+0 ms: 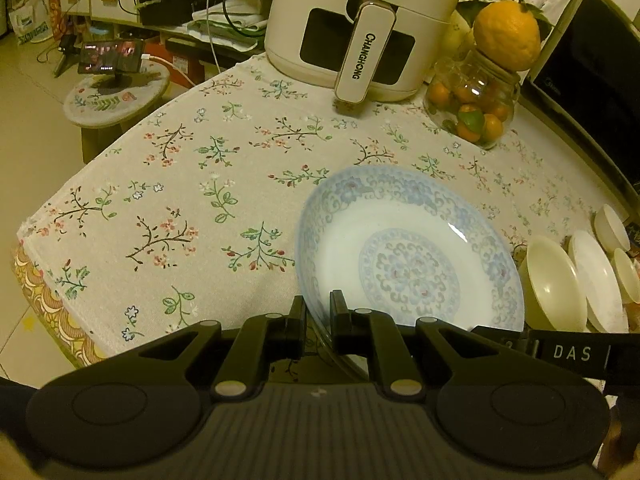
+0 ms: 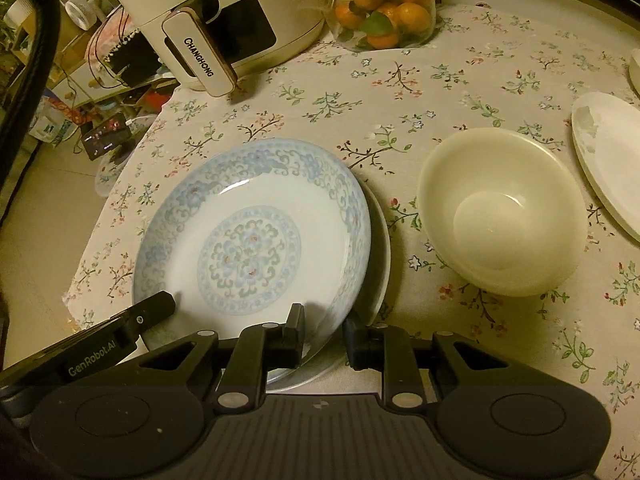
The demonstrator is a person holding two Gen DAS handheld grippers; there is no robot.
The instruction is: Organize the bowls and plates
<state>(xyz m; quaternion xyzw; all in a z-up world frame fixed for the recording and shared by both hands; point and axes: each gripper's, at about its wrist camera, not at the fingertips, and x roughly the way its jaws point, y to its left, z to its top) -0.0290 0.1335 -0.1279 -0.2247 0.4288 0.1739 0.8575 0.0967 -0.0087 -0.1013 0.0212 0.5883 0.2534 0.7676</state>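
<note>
Left tool point(image 1: 316, 320): I have its jaws closed tight on the near rim of the blue-patterned plate point(image 1: 404, 252), one finger on each face of the rim.
Right tool point(image 2: 322, 334): my jaws stand a little apart here; the left finger lies over the patterned plate's near rim, the right finger sits just outside it. I cannot tell whether the pads press on anything.
Blue-patterned plate point(image 2: 256, 240): near the desk's front-left edge, lying on a plain white plate point(image 2: 380, 240) that peeks out along its right side.
Only in the right view: that plain plate underneath, and the left tool's finger point(image 2: 154, 310) reaching onto the patterned plate from the left.
Only in the left view: a large yellow citrus fruit point(image 1: 506, 34) perched on the glass jar point(image 1: 472, 104), and a dark appliance point(image 1: 592, 92) at the desk's right edge.
Cream bowl point(image 2: 502, 212): upright, just right of the plates, apart from them.
Count, left view: one patterned plate, three cream bowls point(image 1: 550, 284) and one white plate point(image 1: 596, 280) toward the right edge.
Count, right view: one patterned plate, one plain plate beneath, one bowl, one white plate point(image 2: 612, 160) at the right.
Back of desk point(image 1: 180, 184): one white air fryer point(image 1: 360, 24), one jar of small oranges.
</note>
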